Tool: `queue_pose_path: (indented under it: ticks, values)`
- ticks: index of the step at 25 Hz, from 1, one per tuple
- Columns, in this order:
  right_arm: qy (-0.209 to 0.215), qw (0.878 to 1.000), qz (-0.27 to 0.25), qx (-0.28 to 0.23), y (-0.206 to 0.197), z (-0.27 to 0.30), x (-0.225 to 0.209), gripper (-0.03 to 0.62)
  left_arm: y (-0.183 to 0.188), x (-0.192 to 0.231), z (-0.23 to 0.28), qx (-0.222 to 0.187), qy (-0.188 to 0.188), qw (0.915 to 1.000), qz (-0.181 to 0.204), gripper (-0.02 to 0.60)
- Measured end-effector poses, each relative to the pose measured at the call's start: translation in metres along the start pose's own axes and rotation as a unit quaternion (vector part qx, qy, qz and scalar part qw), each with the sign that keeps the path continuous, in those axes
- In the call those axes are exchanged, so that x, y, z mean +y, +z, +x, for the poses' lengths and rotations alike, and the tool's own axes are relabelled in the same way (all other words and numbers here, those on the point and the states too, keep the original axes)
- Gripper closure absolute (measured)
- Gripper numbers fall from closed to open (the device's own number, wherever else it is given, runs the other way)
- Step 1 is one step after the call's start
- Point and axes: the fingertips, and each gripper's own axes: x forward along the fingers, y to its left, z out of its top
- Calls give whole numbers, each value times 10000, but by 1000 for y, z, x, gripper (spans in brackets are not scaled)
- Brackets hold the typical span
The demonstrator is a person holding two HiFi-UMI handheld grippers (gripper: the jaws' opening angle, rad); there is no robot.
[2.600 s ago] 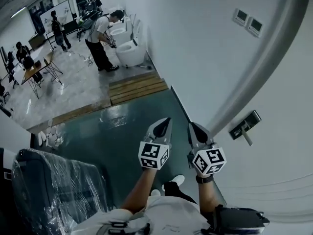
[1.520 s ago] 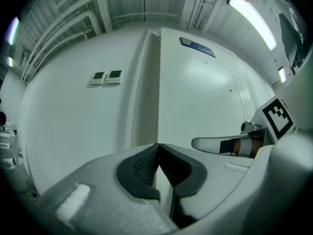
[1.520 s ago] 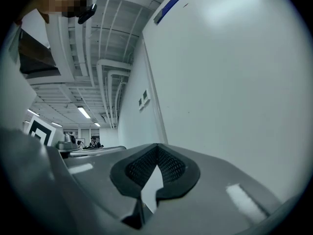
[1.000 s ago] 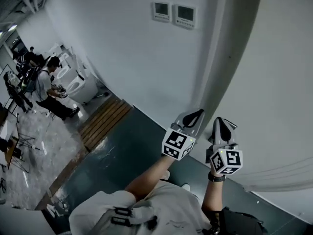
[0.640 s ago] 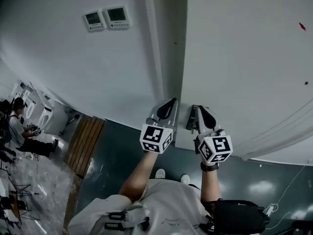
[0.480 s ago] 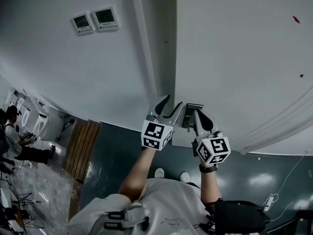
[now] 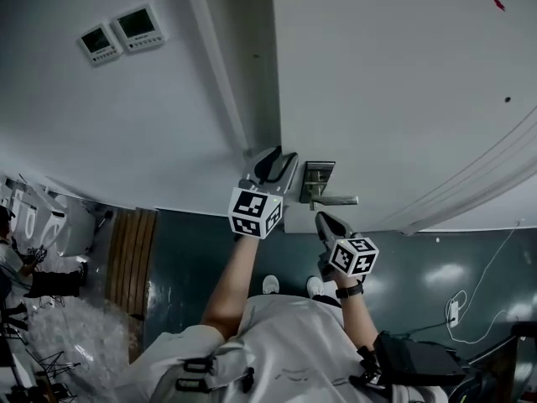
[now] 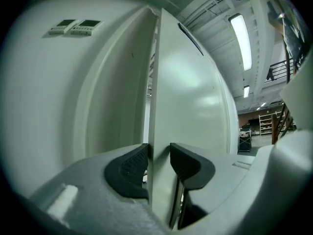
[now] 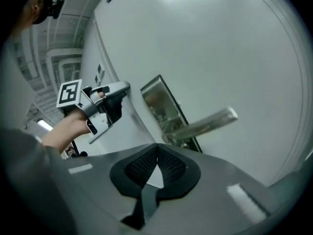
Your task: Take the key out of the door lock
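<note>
The white door (image 7: 403, 82) carries a metal lock plate (image 7: 317, 181) with a lever handle (image 7: 337, 200). I cannot make out a key on it. My left gripper (image 7: 277, 164) sits on the door's free edge just left of the plate. Its jaws are closing, and in the left gripper view (image 8: 159, 155) the door edge (image 8: 161, 131) fills the gap between the pads. My right gripper (image 7: 324, 222) hangs below the lever, shut and holding nothing. The right gripper view (image 9: 157, 153) looks up at the plate (image 9: 164, 106) and lever (image 9: 205, 124).
Two wall control panels (image 7: 117, 30) hang on the white wall left of the door frame. A wooden step (image 7: 130, 263) lies at the lower left, with a person beyond it. A cable and plug (image 7: 453, 309) lie on the dark floor at the right.
The view has swung onto the door. My left gripper opened and moved over the door's edge beside the lock plate. My right gripper dropped from beside the plate to below the lever.
</note>
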Motion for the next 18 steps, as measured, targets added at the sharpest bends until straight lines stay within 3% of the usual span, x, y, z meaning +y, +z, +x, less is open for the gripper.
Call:
queue_pose_path:
  ticks: [2, 3, 4, 5, 9, 13, 15, 18]
  values:
    - [123, 9980, 587, 182, -23, 9, -11, 588, -2, -2, 0, -2, 41, 10000, 19, 436]
    - [216, 9954, 890, 287, -33, 14, -15, 502, -2, -2, 0, 8, 62, 10000, 24, 437]
    - [280, 9918, 1183, 391, -42, 20, -18, 335, -3, -3, 0, 23, 78, 10000, 30, 439]
    - [292, 9880, 1448, 454, -50, 24, -23, 292, -3, -3, 0, 38, 97, 9999, 34, 439]
    - [466, 9670, 2502, 146, -58, 39, -42, 308, -4, -3, -1, 60, 148, 9999, 31, 442]
    - [800, 9176, 3868, -437, -53, 50, -57, 350, -5, -3, -2, 90, 155, 9998, 32, 445]
    - [833, 8986, 4263, -620, -53, 55, -65, 362, -4, -4, -3, 117, 179, 9998, -10, 445]
    - [863, 8904, 4414, -702, -52, 64, -69, 390, -3, -2, -4, 141, 244, 9996, -49, 445]
